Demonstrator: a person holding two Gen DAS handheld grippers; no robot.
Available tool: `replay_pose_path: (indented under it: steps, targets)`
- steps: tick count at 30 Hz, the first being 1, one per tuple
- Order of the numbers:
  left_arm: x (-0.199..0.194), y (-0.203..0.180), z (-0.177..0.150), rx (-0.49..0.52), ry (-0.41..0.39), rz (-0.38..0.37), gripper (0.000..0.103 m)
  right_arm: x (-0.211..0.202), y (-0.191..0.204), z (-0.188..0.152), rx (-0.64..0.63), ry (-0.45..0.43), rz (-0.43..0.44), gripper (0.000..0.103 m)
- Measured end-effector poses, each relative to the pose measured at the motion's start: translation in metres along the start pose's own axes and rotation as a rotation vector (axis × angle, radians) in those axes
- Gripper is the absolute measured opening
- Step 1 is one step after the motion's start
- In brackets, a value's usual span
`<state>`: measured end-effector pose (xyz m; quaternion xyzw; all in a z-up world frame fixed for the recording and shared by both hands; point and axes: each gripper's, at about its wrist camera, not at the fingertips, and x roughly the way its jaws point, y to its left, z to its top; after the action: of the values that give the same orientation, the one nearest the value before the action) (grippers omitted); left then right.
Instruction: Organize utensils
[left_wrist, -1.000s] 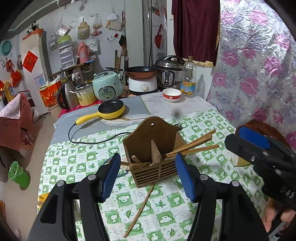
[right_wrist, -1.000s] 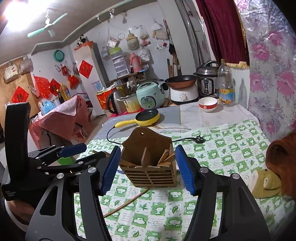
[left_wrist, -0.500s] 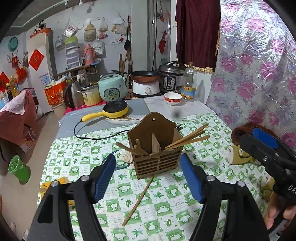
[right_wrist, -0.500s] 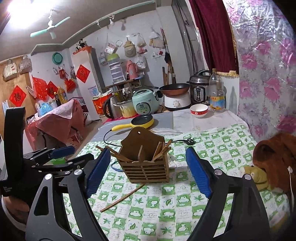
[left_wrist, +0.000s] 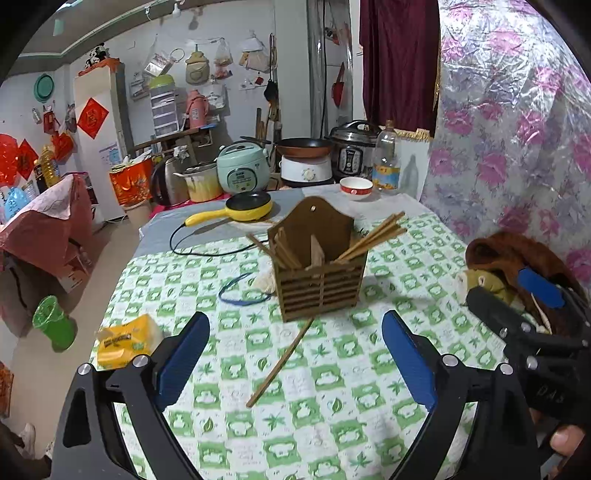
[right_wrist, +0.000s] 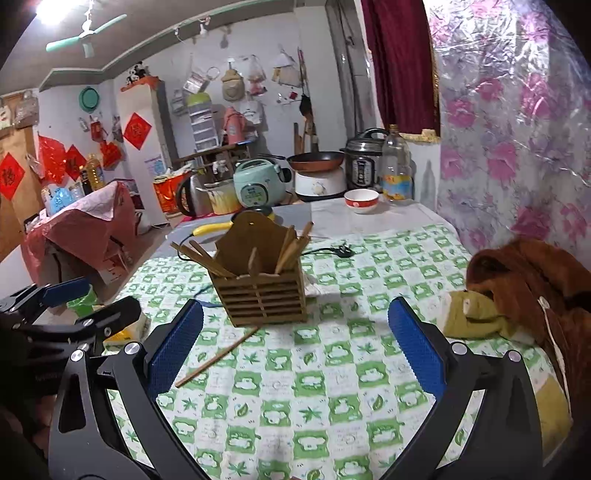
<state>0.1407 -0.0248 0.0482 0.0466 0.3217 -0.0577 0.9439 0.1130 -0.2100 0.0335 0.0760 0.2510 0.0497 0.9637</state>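
A brown wooden utensil holder (left_wrist: 320, 278) stands on the green-checked tablecloth (left_wrist: 332, 406), with several chopsticks (left_wrist: 373, 236) leaning out of its compartments. It also shows in the right wrist view (right_wrist: 264, 291). One loose chopstick (left_wrist: 280, 363) lies on the cloth in front of the holder, also seen in the right wrist view (right_wrist: 218, 356). My left gripper (left_wrist: 295, 362) is open and empty, held back from the holder. My right gripper (right_wrist: 295, 354) is open and empty too, also short of the holder.
A yellow tissue pack (left_wrist: 125, 341) lies at the table's left edge. A blue band (left_wrist: 240, 291) and a yellow pan (left_wrist: 247, 208) with its cord sit behind. A brown plush toy (right_wrist: 524, 291) is at the right. A bowl (left_wrist: 355, 186), bottle and cookers stand at the back.
Both grippers have pulled back and up from the holder, which now looks smaller and farther. The jaws stay open and the holder and chopsticks have not moved.
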Motion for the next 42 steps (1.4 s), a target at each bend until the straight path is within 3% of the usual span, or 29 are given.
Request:
replay_pose_path:
  steps: [9,14,42]
  targets:
    - [-0.005,0.014,-0.025,-0.065,0.045,0.032,0.097,-0.011,0.003,-0.014,-0.003,0.017,-0.020,0.097]
    - [-0.007,0.010,-0.036,-0.036,0.052,0.056,0.097,-0.018,0.008,-0.022,-0.015,0.026,-0.019,0.097]
    - [-0.012,0.003,-0.051,-0.045,0.049,0.066,0.097,-0.028,0.017,-0.032,-0.064,0.024,-0.040,0.097]
